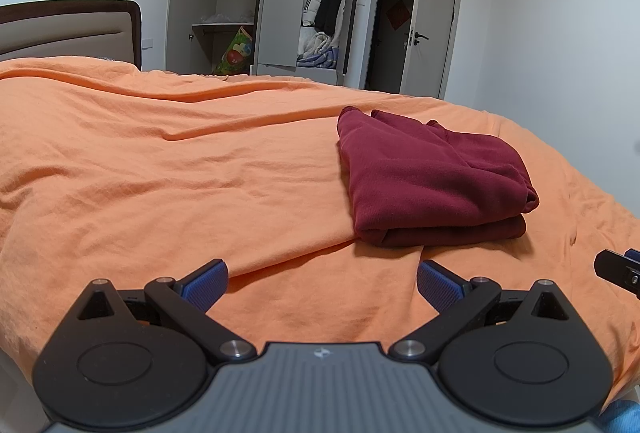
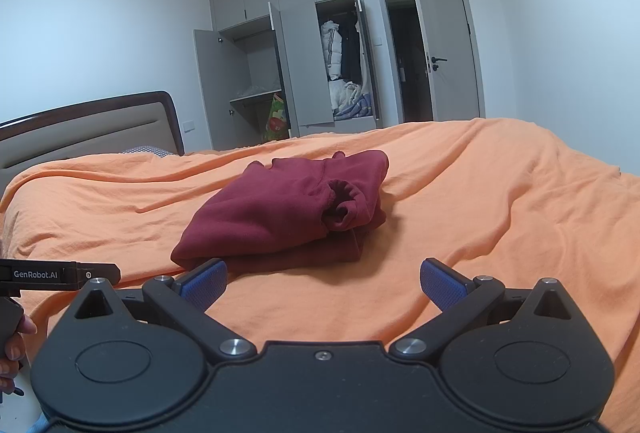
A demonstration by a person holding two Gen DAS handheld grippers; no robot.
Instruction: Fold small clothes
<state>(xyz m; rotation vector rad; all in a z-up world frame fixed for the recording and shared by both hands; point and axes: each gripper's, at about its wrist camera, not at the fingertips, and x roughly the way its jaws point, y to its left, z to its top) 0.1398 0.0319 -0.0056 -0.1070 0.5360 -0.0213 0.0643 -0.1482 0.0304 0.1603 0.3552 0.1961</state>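
Note:
A dark red garment point(image 1: 428, 181) lies folded in a compact stack on the orange bedspread point(image 1: 160, 173). In the left wrist view it sits ahead and to the right of my left gripper point(image 1: 322, 283), which is open with nothing between its blue pads. In the right wrist view the same red garment point(image 2: 280, 209) lies just ahead and slightly left of my right gripper point(image 2: 323, 283), also open and empty. A rolled cuff shows on the garment's right side. Neither gripper touches the cloth.
The bed's padded headboard point(image 2: 80, 129) is at the left. Behind the bed stand a grey wardrobe point(image 1: 280, 5) with open doors and hanging clothes, and an open room door point(image 1: 432, 13). A hand point(image 2: 16, 345) holds the left gripper's handle at the right wrist view's left edge.

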